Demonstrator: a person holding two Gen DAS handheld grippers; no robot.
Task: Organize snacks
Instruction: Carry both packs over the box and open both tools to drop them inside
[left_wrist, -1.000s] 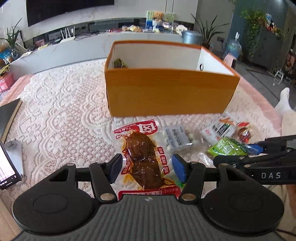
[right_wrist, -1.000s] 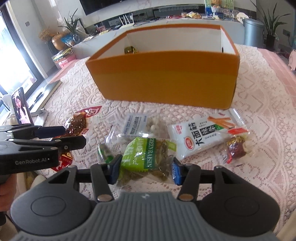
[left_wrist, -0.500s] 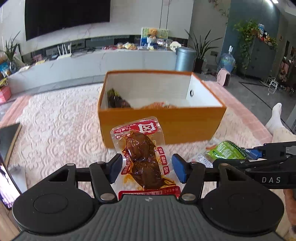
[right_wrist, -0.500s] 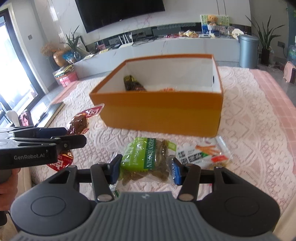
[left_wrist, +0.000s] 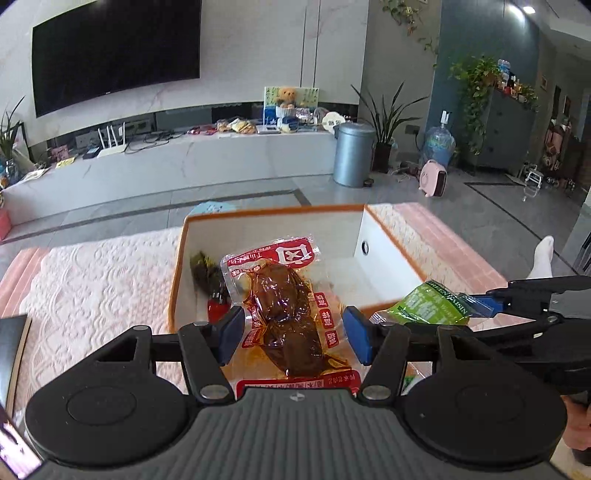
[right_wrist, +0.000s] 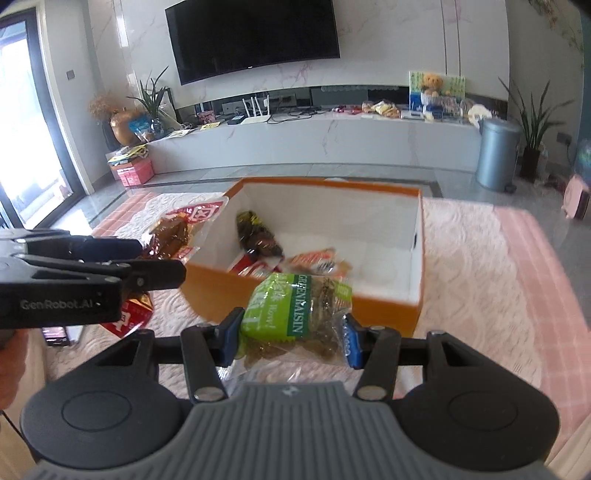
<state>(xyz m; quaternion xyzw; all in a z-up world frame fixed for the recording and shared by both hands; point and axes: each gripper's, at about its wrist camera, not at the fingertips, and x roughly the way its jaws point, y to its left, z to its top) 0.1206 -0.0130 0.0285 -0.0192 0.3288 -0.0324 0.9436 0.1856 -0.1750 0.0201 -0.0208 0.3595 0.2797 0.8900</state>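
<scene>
- The left gripper (left_wrist: 293, 339) is clamped on a clear vacuum pouch of brown braised meat (left_wrist: 286, 310) with red labels, its blue pads pressed against the pouch's two sides.
- That pouch hangs in the air, above the near left part of an open orange box (right_wrist: 415, 306).
- The right gripper (right_wrist: 291, 341) is clamped on a green raisin packet (right_wrist: 299, 314), held in front of the box's near wall.
- The box has white inner walls and stands on a desk covered with a white lace cloth (left_wrist: 92, 280).
- Inside the box lie a dark wrapped snack (right_wrist: 256, 234) and some red and orange packets (right_wrist: 314, 263).
- A television (right_wrist: 255, 35) hangs on the far wall.
</scene>
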